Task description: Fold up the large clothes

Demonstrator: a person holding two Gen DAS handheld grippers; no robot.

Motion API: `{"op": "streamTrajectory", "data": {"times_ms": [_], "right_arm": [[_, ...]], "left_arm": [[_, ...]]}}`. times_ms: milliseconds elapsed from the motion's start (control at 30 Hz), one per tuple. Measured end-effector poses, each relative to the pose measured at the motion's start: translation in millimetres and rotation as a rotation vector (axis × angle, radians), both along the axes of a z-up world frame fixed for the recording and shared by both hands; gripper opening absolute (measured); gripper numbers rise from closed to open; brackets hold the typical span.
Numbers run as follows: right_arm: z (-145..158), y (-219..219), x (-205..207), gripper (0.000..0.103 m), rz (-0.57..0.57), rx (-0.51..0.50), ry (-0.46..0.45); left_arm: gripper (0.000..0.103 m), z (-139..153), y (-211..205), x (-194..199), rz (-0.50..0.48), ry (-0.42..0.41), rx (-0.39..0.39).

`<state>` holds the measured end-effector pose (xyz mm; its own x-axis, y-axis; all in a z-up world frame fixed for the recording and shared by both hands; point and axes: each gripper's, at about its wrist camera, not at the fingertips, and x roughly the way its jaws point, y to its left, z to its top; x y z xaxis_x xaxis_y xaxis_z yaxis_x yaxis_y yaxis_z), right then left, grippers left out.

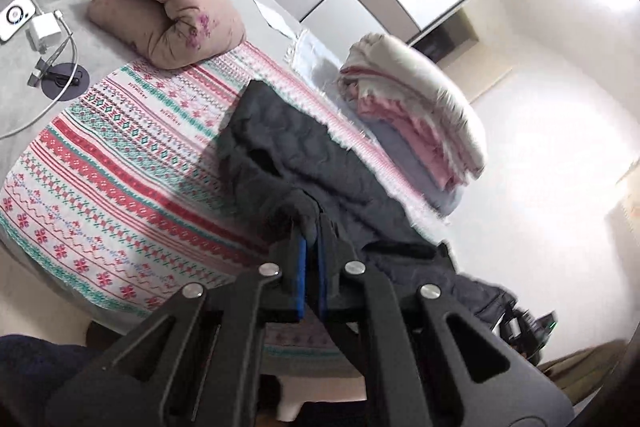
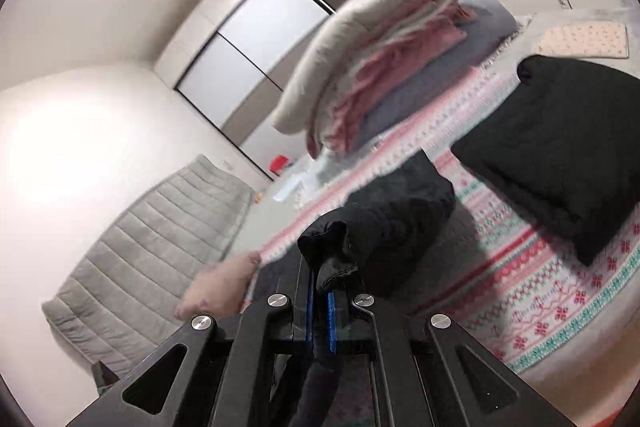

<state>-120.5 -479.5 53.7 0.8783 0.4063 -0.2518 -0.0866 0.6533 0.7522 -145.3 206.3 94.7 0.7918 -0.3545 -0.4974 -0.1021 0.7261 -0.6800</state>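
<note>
A dark quilted jacket [image 1: 288,143] lies partly on the patterned bedspread [image 1: 120,155] and hangs over the bed edge. My left gripper [image 1: 311,227] is shut on a fold of the jacket, its blue pads [image 1: 301,267] close together. In the right wrist view my right gripper [image 2: 320,279] is shut on another edge of the same jacket [image 2: 384,227], held above the bedspread [image 2: 520,267]. The jacket hides both grippers' fingertips.
A pink pillow [image 1: 168,11], a phone [image 1: 14,15] and charger cable [image 1: 44,31] lie on the bed. A stack of folded blankets [image 1: 416,107] sits at the far edge, also seen in the right wrist view [image 2: 380,67]. A folded black garment [image 2: 560,147] lies on the bedspread. A grey quilted headboard [image 2: 152,247] and wardrobe [image 2: 248,39] stand behind.
</note>
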Motion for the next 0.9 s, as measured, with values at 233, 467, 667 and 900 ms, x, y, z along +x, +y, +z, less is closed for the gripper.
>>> {"op": "streamTrajectory", "data": {"times_ms": [233, 467, 667, 900], "right_arm": [[23, -9, 48, 0.004, -0.05, 0.117, -0.006], [6, 19, 183, 0.007, -0.186, 0.083, 0.171], [-101, 37, 258, 0.021, -0.186, -0.047, 0.474], [-124, 0, 264, 0.047, -0.353, -0.135, 0.484]], "left_arm": [[0.005, 35, -2, 58, 0.104, -0.01, -0.049], [0.014, 16, 1, 207, 0.352, 0.081, -0.052], [0.038, -103, 24, 286, 0.339, 0.327, -0.119], [0.072, -97, 43, 306, 0.321, 0.272, 0.035]]}}
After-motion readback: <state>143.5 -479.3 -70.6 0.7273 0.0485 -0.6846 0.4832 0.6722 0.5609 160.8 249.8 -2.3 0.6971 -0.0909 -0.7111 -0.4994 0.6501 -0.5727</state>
